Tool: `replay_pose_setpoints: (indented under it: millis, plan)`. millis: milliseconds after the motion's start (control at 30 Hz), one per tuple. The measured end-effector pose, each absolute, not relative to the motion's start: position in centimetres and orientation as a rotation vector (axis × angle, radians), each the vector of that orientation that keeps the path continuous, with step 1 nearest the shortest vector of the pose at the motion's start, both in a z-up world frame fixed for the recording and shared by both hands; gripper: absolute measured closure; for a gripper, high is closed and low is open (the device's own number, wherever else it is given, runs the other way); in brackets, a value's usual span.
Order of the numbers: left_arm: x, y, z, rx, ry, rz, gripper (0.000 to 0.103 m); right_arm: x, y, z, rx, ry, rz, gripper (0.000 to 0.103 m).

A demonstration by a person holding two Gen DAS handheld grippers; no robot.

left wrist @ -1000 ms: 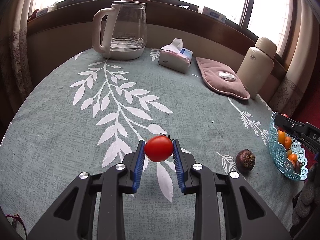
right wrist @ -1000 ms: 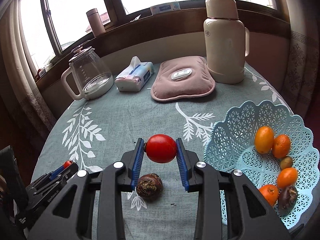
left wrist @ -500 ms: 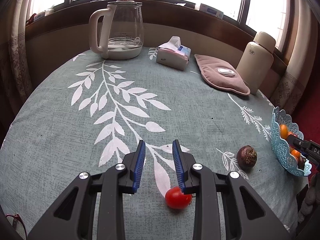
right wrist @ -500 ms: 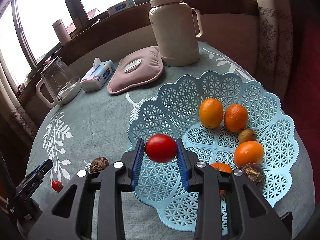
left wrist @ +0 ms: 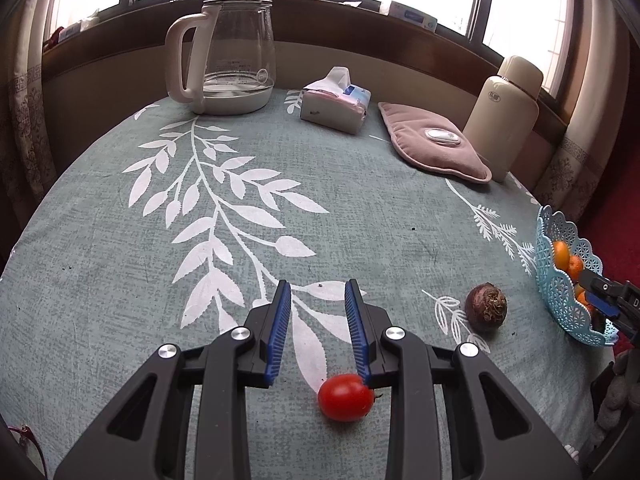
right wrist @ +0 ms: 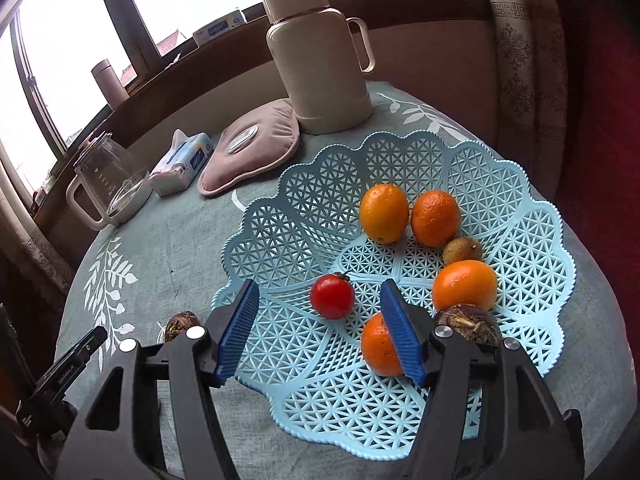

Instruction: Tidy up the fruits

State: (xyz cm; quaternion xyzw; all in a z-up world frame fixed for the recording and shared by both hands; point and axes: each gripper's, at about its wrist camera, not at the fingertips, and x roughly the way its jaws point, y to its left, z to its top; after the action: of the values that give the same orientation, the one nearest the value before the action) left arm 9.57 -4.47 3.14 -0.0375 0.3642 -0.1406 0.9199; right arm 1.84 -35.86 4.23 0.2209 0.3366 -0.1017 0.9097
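My left gripper (left wrist: 317,292) hovers over the tablecloth with its jaws at a narrow gap and nothing between them. A red tomato (left wrist: 345,397) lies on the cloth just under its right finger. A dark wrinkled fruit (left wrist: 486,306) rests to the right, near the blue lattice basket (left wrist: 560,304). My right gripper (right wrist: 320,292) is over the basket (right wrist: 280,208) and its jaws are opening. A second tomato (right wrist: 332,296) sits on the basket floor between the pads, untouched. Several oranges (right wrist: 384,212), a small brown fruit (right wrist: 462,250) and a dark fruit (right wrist: 468,324) also lie inside.
At the back of the round table stand a glass kettle (left wrist: 228,52), a tissue pack (left wrist: 334,106), a pink heat pad (left wrist: 434,142) and a cream thermos (left wrist: 504,112). The basket sits close to the table's right edge. Another dark fruit (right wrist: 182,322) lies left of the basket.
The left gripper's tomato fell from between the jaws onto the cloth. The right gripper carried its tomato over the basket, then spread its jaws and left it on the basket floor.
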Motion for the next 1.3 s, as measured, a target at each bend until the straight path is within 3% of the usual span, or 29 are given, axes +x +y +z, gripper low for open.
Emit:
replay_pose_setpoints:
  millis: [300, 433, 600, 767, 867, 1167, 1300]
  plan:
    - [10.0, -3.6, 2.9, -0.144, 0.791, -0.313, 0.072, 0.6, -36.7, 4.2, 0.484, 0.643, -0.229, 0.034]
    - [9.7, -3.2, 3.1, -0.149, 0.791, -0.29, 0.052, 0.6, -36.1, 4.2, 0.469, 0.64, -0.214, 0.034]
    - [8.7, -3.1, 3.5, -0.15, 0.802, -0.307, 0.044, 0.9, -34.8, 4.5, 0.406, 0.632, -0.194, 0.034]
    - [7.7, -4.4, 3.4, -0.089, 0.815, -0.333, 0.045, 0.9, -34.5, 4.3, 0.367, 0.629, -0.19, 0.034]
    - [7.4, -5.1, 3.0, -0.061, 0.829, -0.325, 0.054, 0.8, -34.7, 3.8, 0.371, 0.635, -0.188, 0.034]
    - [6.6, -6.0, 2.4, -0.016, 0.849, -0.328, 0.056, 0.4, -34.6, 3.7, 0.354, 0.614, -0.187, 0.034]
    - [6.6, -6.2, 2.0, -0.006, 0.867, -0.326, 0.065, 0.4, -34.6, 3.7, 0.352, 0.612, -0.187, 0.034]
